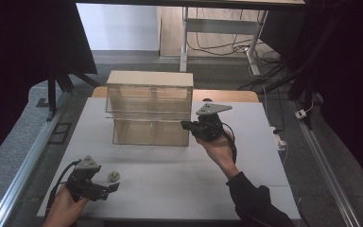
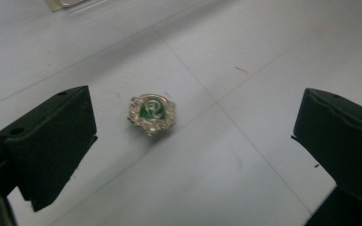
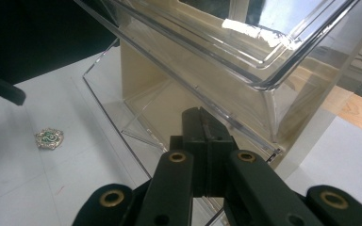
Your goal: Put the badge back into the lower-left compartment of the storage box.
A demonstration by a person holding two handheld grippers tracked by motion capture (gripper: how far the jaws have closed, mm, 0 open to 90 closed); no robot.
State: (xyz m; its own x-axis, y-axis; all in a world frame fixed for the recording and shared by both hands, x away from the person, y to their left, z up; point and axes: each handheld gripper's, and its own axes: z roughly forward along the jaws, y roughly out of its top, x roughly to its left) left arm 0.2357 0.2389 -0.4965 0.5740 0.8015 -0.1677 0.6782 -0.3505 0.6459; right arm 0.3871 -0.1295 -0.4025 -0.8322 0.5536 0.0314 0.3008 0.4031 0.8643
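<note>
A small silver badge (image 1: 114, 176) with a green centre lies flat on the white table (image 1: 170, 189) at the front left. My left gripper (image 1: 108, 190) hovers just in front of it, open. In the left gripper view the badge (image 2: 152, 114) lies between and beyond the wide-apart jaws of that gripper (image 2: 195, 136), touching neither. My right gripper (image 1: 186, 126) is shut, with its tips (image 3: 202, 122) at the right front corner of the pulled-out lower drawer (image 3: 136, 108) of a clear cabinet (image 1: 149, 94). I cannot tell whether they pinch the thin drawer wall. The badge (image 3: 49, 138) lies off to the left.
The clear two-tier cabinet (image 3: 245, 56) with a beige top stands at the back middle of the table. Its lower drawer (image 1: 146, 132) juts forward. A metal rail (image 1: 23, 170) runs along the table's left side. Desk legs and cables (image 1: 246, 47) lie on the floor behind.
</note>
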